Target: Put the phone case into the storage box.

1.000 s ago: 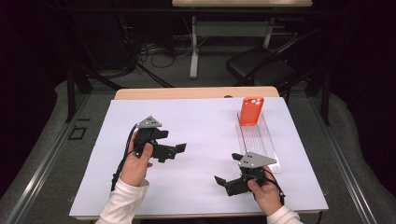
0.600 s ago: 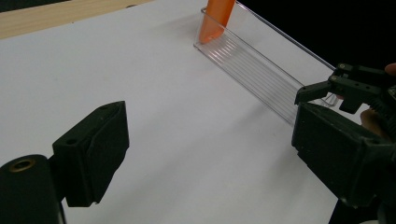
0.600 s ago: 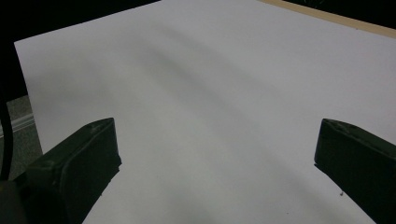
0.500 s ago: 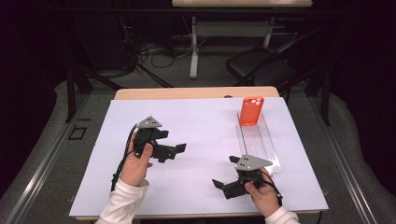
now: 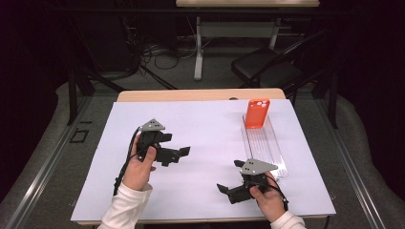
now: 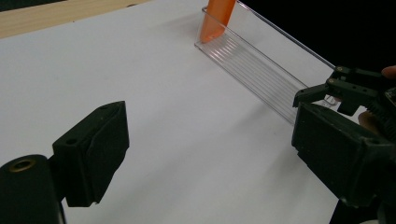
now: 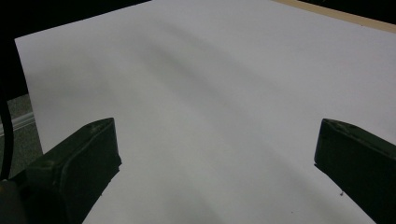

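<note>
Both grippers hover over a white sheet (image 5: 205,129) that covers the table. My left gripper (image 5: 176,155) is at centre left, held by a hand, its jaws pointing right and open. In the left gripper view its jaws (image 6: 210,154) stand wide apart with only bare sheet between them. My right gripper (image 5: 224,192) is near the front edge at the right, jaws pointing left and open; it also appears far off (image 6: 345,88). In the right gripper view its jaws (image 7: 215,163) are spread wide over bare sheet. An orange phone-shaped object (image 5: 257,113) (image 6: 218,18) stands upright at the far end of a clear tray (image 5: 267,148) (image 6: 261,70).
The wooden table edge (image 5: 200,95) shows beyond the sheet. Past the table stand a dark chair (image 5: 267,71) and a desk leg with cables on the floor (image 5: 198,52). The clear tray's near end lies just behind the right gripper.
</note>
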Available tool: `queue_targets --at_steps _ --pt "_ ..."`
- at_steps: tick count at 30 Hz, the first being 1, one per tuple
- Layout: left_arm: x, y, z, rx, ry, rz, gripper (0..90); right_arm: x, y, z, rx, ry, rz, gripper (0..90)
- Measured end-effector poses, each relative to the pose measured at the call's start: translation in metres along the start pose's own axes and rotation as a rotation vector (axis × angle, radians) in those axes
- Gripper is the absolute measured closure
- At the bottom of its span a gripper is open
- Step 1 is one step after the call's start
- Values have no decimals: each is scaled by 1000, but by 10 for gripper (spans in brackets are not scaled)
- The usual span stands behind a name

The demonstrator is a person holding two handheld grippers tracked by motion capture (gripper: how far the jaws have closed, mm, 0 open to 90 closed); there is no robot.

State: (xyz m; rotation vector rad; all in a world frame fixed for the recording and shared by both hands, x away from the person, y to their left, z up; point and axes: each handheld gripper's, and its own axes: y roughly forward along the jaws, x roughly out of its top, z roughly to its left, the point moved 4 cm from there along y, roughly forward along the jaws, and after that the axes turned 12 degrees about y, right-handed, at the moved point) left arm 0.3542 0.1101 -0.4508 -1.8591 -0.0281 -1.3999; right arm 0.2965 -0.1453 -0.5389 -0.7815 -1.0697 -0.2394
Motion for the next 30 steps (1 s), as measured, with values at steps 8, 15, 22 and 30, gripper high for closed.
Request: queue_targets --at_steps 8,15,22,30 --pt "0 0 1 1 4 1 115 -1 1 0 3 2 4 0" --pt "0 -1 1 5 5 -3 115 -1 1 0 6 4 1 0" --pt "0 -1 2 8 -2 -5 115 -2 2 -1 6 8 7 0" --pt "0 -2 3 9 -4 -5 115 -1 2 0 11 11 3 0"
